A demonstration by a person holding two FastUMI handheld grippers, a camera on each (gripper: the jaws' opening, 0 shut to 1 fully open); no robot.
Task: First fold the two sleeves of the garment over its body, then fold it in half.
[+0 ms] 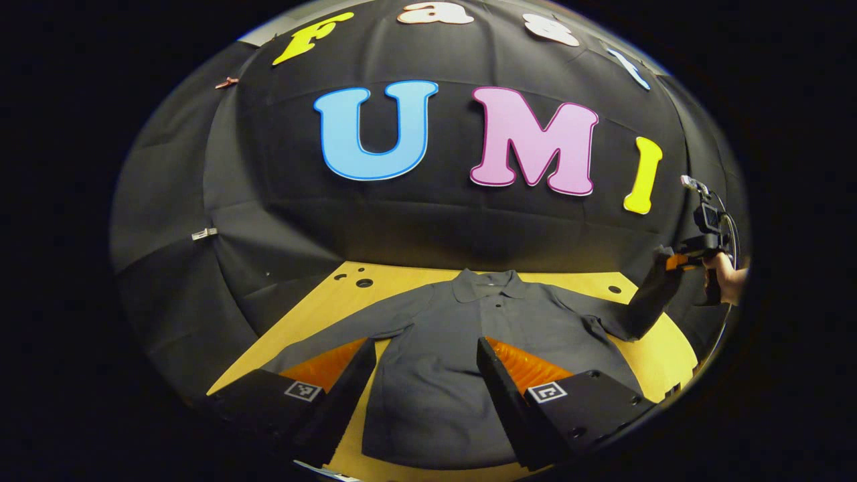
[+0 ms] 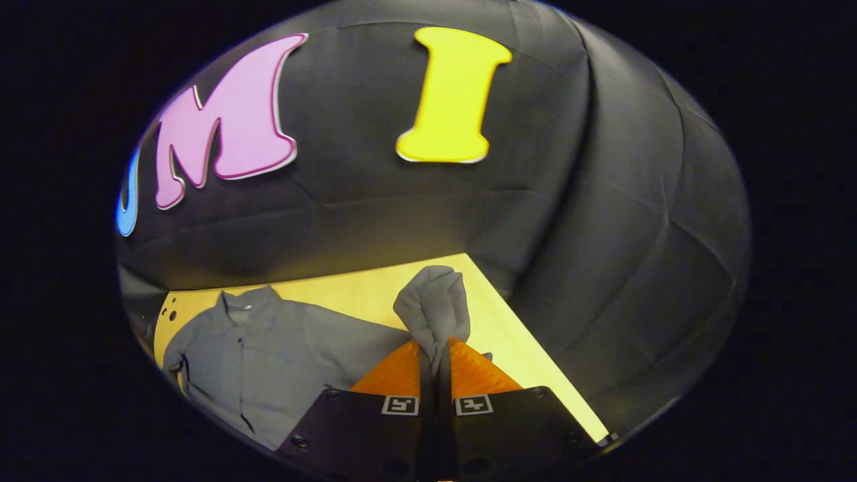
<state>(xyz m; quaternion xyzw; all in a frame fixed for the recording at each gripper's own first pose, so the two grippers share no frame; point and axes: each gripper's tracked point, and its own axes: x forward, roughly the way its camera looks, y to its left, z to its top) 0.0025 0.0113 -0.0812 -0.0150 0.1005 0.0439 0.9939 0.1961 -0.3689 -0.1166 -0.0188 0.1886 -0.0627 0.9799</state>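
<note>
A grey collared shirt (image 1: 462,335) lies flat, collar away from me, on the yellow table (image 1: 659,355). My left gripper (image 1: 425,351) stands open above its lower body, with nothing between its fingers. The shirt's left sleeve (image 1: 348,331) stretches out flat on the table. Its right sleeve (image 1: 643,304) is lifted off the table by my right gripper (image 1: 676,261), held by a hand at the far right. In the right gripper view the right gripper (image 2: 435,348) is shut on the sleeve's cuff (image 2: 434,304), which bunches up above the fingers. The shirt's body (image 2: 254,348) lies to the left.
The black cloth wall rises just behind the table's far edge. The table has small round holes near its back left corner (image 1: 361,281) and back right (image 1: 614,289). The table's right edge (image 2: 535,335) runs close to the lifted sleeve.
</note>
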